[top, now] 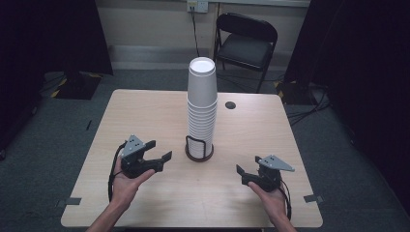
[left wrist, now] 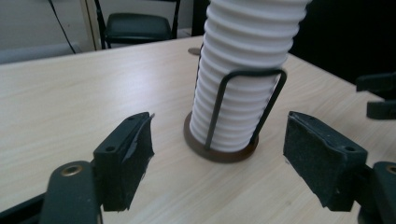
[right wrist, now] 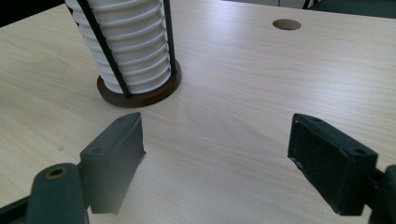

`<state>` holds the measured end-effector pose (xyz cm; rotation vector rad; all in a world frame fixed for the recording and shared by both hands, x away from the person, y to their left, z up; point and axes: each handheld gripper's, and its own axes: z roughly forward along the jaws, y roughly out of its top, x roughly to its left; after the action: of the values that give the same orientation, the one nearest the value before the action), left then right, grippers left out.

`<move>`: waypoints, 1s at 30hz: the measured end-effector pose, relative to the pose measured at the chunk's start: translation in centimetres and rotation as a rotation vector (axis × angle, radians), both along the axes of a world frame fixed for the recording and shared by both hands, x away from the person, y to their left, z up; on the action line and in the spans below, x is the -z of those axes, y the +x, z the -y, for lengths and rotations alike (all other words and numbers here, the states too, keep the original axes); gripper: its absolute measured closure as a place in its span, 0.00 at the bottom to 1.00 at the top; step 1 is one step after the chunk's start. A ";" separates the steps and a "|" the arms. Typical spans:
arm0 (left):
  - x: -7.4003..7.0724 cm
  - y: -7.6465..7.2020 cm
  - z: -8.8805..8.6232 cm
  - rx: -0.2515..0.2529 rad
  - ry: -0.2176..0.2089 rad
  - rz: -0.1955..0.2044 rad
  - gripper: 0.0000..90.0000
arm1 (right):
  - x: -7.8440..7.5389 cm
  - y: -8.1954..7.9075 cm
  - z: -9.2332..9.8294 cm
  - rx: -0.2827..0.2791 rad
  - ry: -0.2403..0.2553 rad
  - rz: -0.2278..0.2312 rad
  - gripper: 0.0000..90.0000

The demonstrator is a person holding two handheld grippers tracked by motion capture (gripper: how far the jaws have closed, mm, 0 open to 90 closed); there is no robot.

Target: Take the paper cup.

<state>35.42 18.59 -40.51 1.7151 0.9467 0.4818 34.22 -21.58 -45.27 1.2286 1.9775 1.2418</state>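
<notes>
High view: ribbed white cup stack (top: 201, 106) in wire holder (top: 199, 147); both tongs (top: 157, 152) (top: 247, 170) gape, empty.

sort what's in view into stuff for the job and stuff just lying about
Job: cup stack, its holder, left gripper, right gripper, both open.
Lying about: chair, table hole, tape marks, wall socket.
</notes>
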 end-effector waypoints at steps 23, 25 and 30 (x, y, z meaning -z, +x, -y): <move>-9.0 2.6 3.7 0.107 -0.032 0.143 0.18 | 0.3 -0.1 -0.2 -0.018 0.006 -0.023 0.20; -10.2 2.9 4.2 0.113 -0.035 0.170 0.18 | 0.3 -0.1 -0.2 -0.018 0.008 -0.025 0.20; -11.8 3.6 4.7 0.121 -0.052 0.183 0.18 | 0.6 0.0 -0.1 -0.018 0.012 -0.032 0.20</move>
<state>38.97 13.90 -28.75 1.6401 0.7140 0.5199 34.25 -21.49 -45.83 1.2468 2.0112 1.2516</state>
